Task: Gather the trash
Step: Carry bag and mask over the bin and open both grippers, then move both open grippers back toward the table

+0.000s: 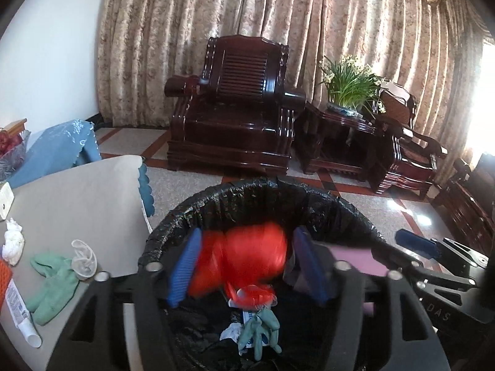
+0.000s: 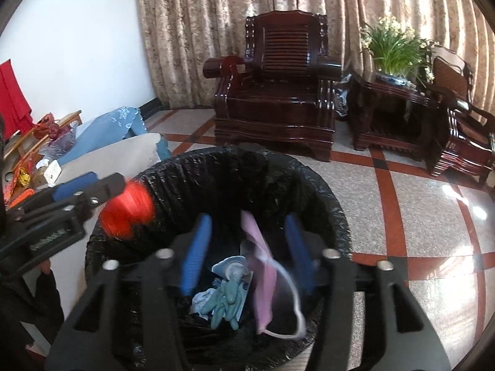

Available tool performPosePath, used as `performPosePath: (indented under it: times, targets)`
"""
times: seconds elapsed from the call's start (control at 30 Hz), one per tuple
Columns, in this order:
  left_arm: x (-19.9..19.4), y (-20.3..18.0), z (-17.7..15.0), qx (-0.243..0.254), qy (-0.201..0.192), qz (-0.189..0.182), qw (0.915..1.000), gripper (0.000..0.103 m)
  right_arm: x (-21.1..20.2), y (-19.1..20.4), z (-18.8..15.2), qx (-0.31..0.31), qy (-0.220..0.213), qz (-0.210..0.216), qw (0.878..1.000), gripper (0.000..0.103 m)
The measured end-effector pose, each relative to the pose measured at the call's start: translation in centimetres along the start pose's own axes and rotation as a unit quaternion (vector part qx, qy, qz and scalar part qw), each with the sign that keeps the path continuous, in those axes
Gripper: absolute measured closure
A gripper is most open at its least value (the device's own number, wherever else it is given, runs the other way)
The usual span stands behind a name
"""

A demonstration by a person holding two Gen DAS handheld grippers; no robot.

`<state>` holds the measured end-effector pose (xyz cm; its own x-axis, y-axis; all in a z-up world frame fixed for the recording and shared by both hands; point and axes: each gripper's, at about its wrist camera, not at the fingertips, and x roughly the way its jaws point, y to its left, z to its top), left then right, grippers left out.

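- Left wrist view: we tilt our left gripper [image 1: 246, 266] down over the bin [image 1: 334, 204], jaws apart, red bag [image 1: 247, 256] loose between.
- Our right gripper [image 2: 249, 247], tilted likewise, jaws apart, pink mask [image 2: 263, 278] between, unpinched.

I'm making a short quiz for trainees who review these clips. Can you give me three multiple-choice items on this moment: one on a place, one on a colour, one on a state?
1. Where is the green glove that is still to be collected?
A. On the table beside the bin
B. On the armchair seat
C. On the floor tiles

2. What colour is the bin liner?
A. White
B. Black
C. Blue

3. How does the pink face mask sit in the right gripper?
A. Clamped tight by both fingers
B. Loose between open fingers, over the bin
C. Lying on the table

Answers:
1 A, it lies on the pale table left of the bin.
2 B, black plastic is folded over the rim.
3 B, gaps show on both sides of the mask, and the bin's inside lies below it.
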<state>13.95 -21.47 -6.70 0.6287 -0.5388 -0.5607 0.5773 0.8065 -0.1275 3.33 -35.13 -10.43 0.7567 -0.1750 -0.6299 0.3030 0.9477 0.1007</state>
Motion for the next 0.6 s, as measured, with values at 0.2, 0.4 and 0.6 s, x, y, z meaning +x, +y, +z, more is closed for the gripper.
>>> performPosePath:
  times: [0.2,0.4,0.6]
  targets:
    - [-1.6,1.6,0.6,-0.016,-0.015,0.004,0.9998,0.02,-1.1,0.1,0.0,0.015,-0.029,-0.009,0.999,0.005]
    - [-5.4,5.4,0.9,-0.03,-0.049,0.039,0.9976,0.017,-2.4,1.5,1.2,0.018,-0.048,0.001,0.999,0.005]
    - [-9.4,9.4,0.2,-0.049,-0.073,0.096,0.9915,0.016,-3.1,6.5,1.9,-0.017,-0.065,0.047,0.997,0.005]
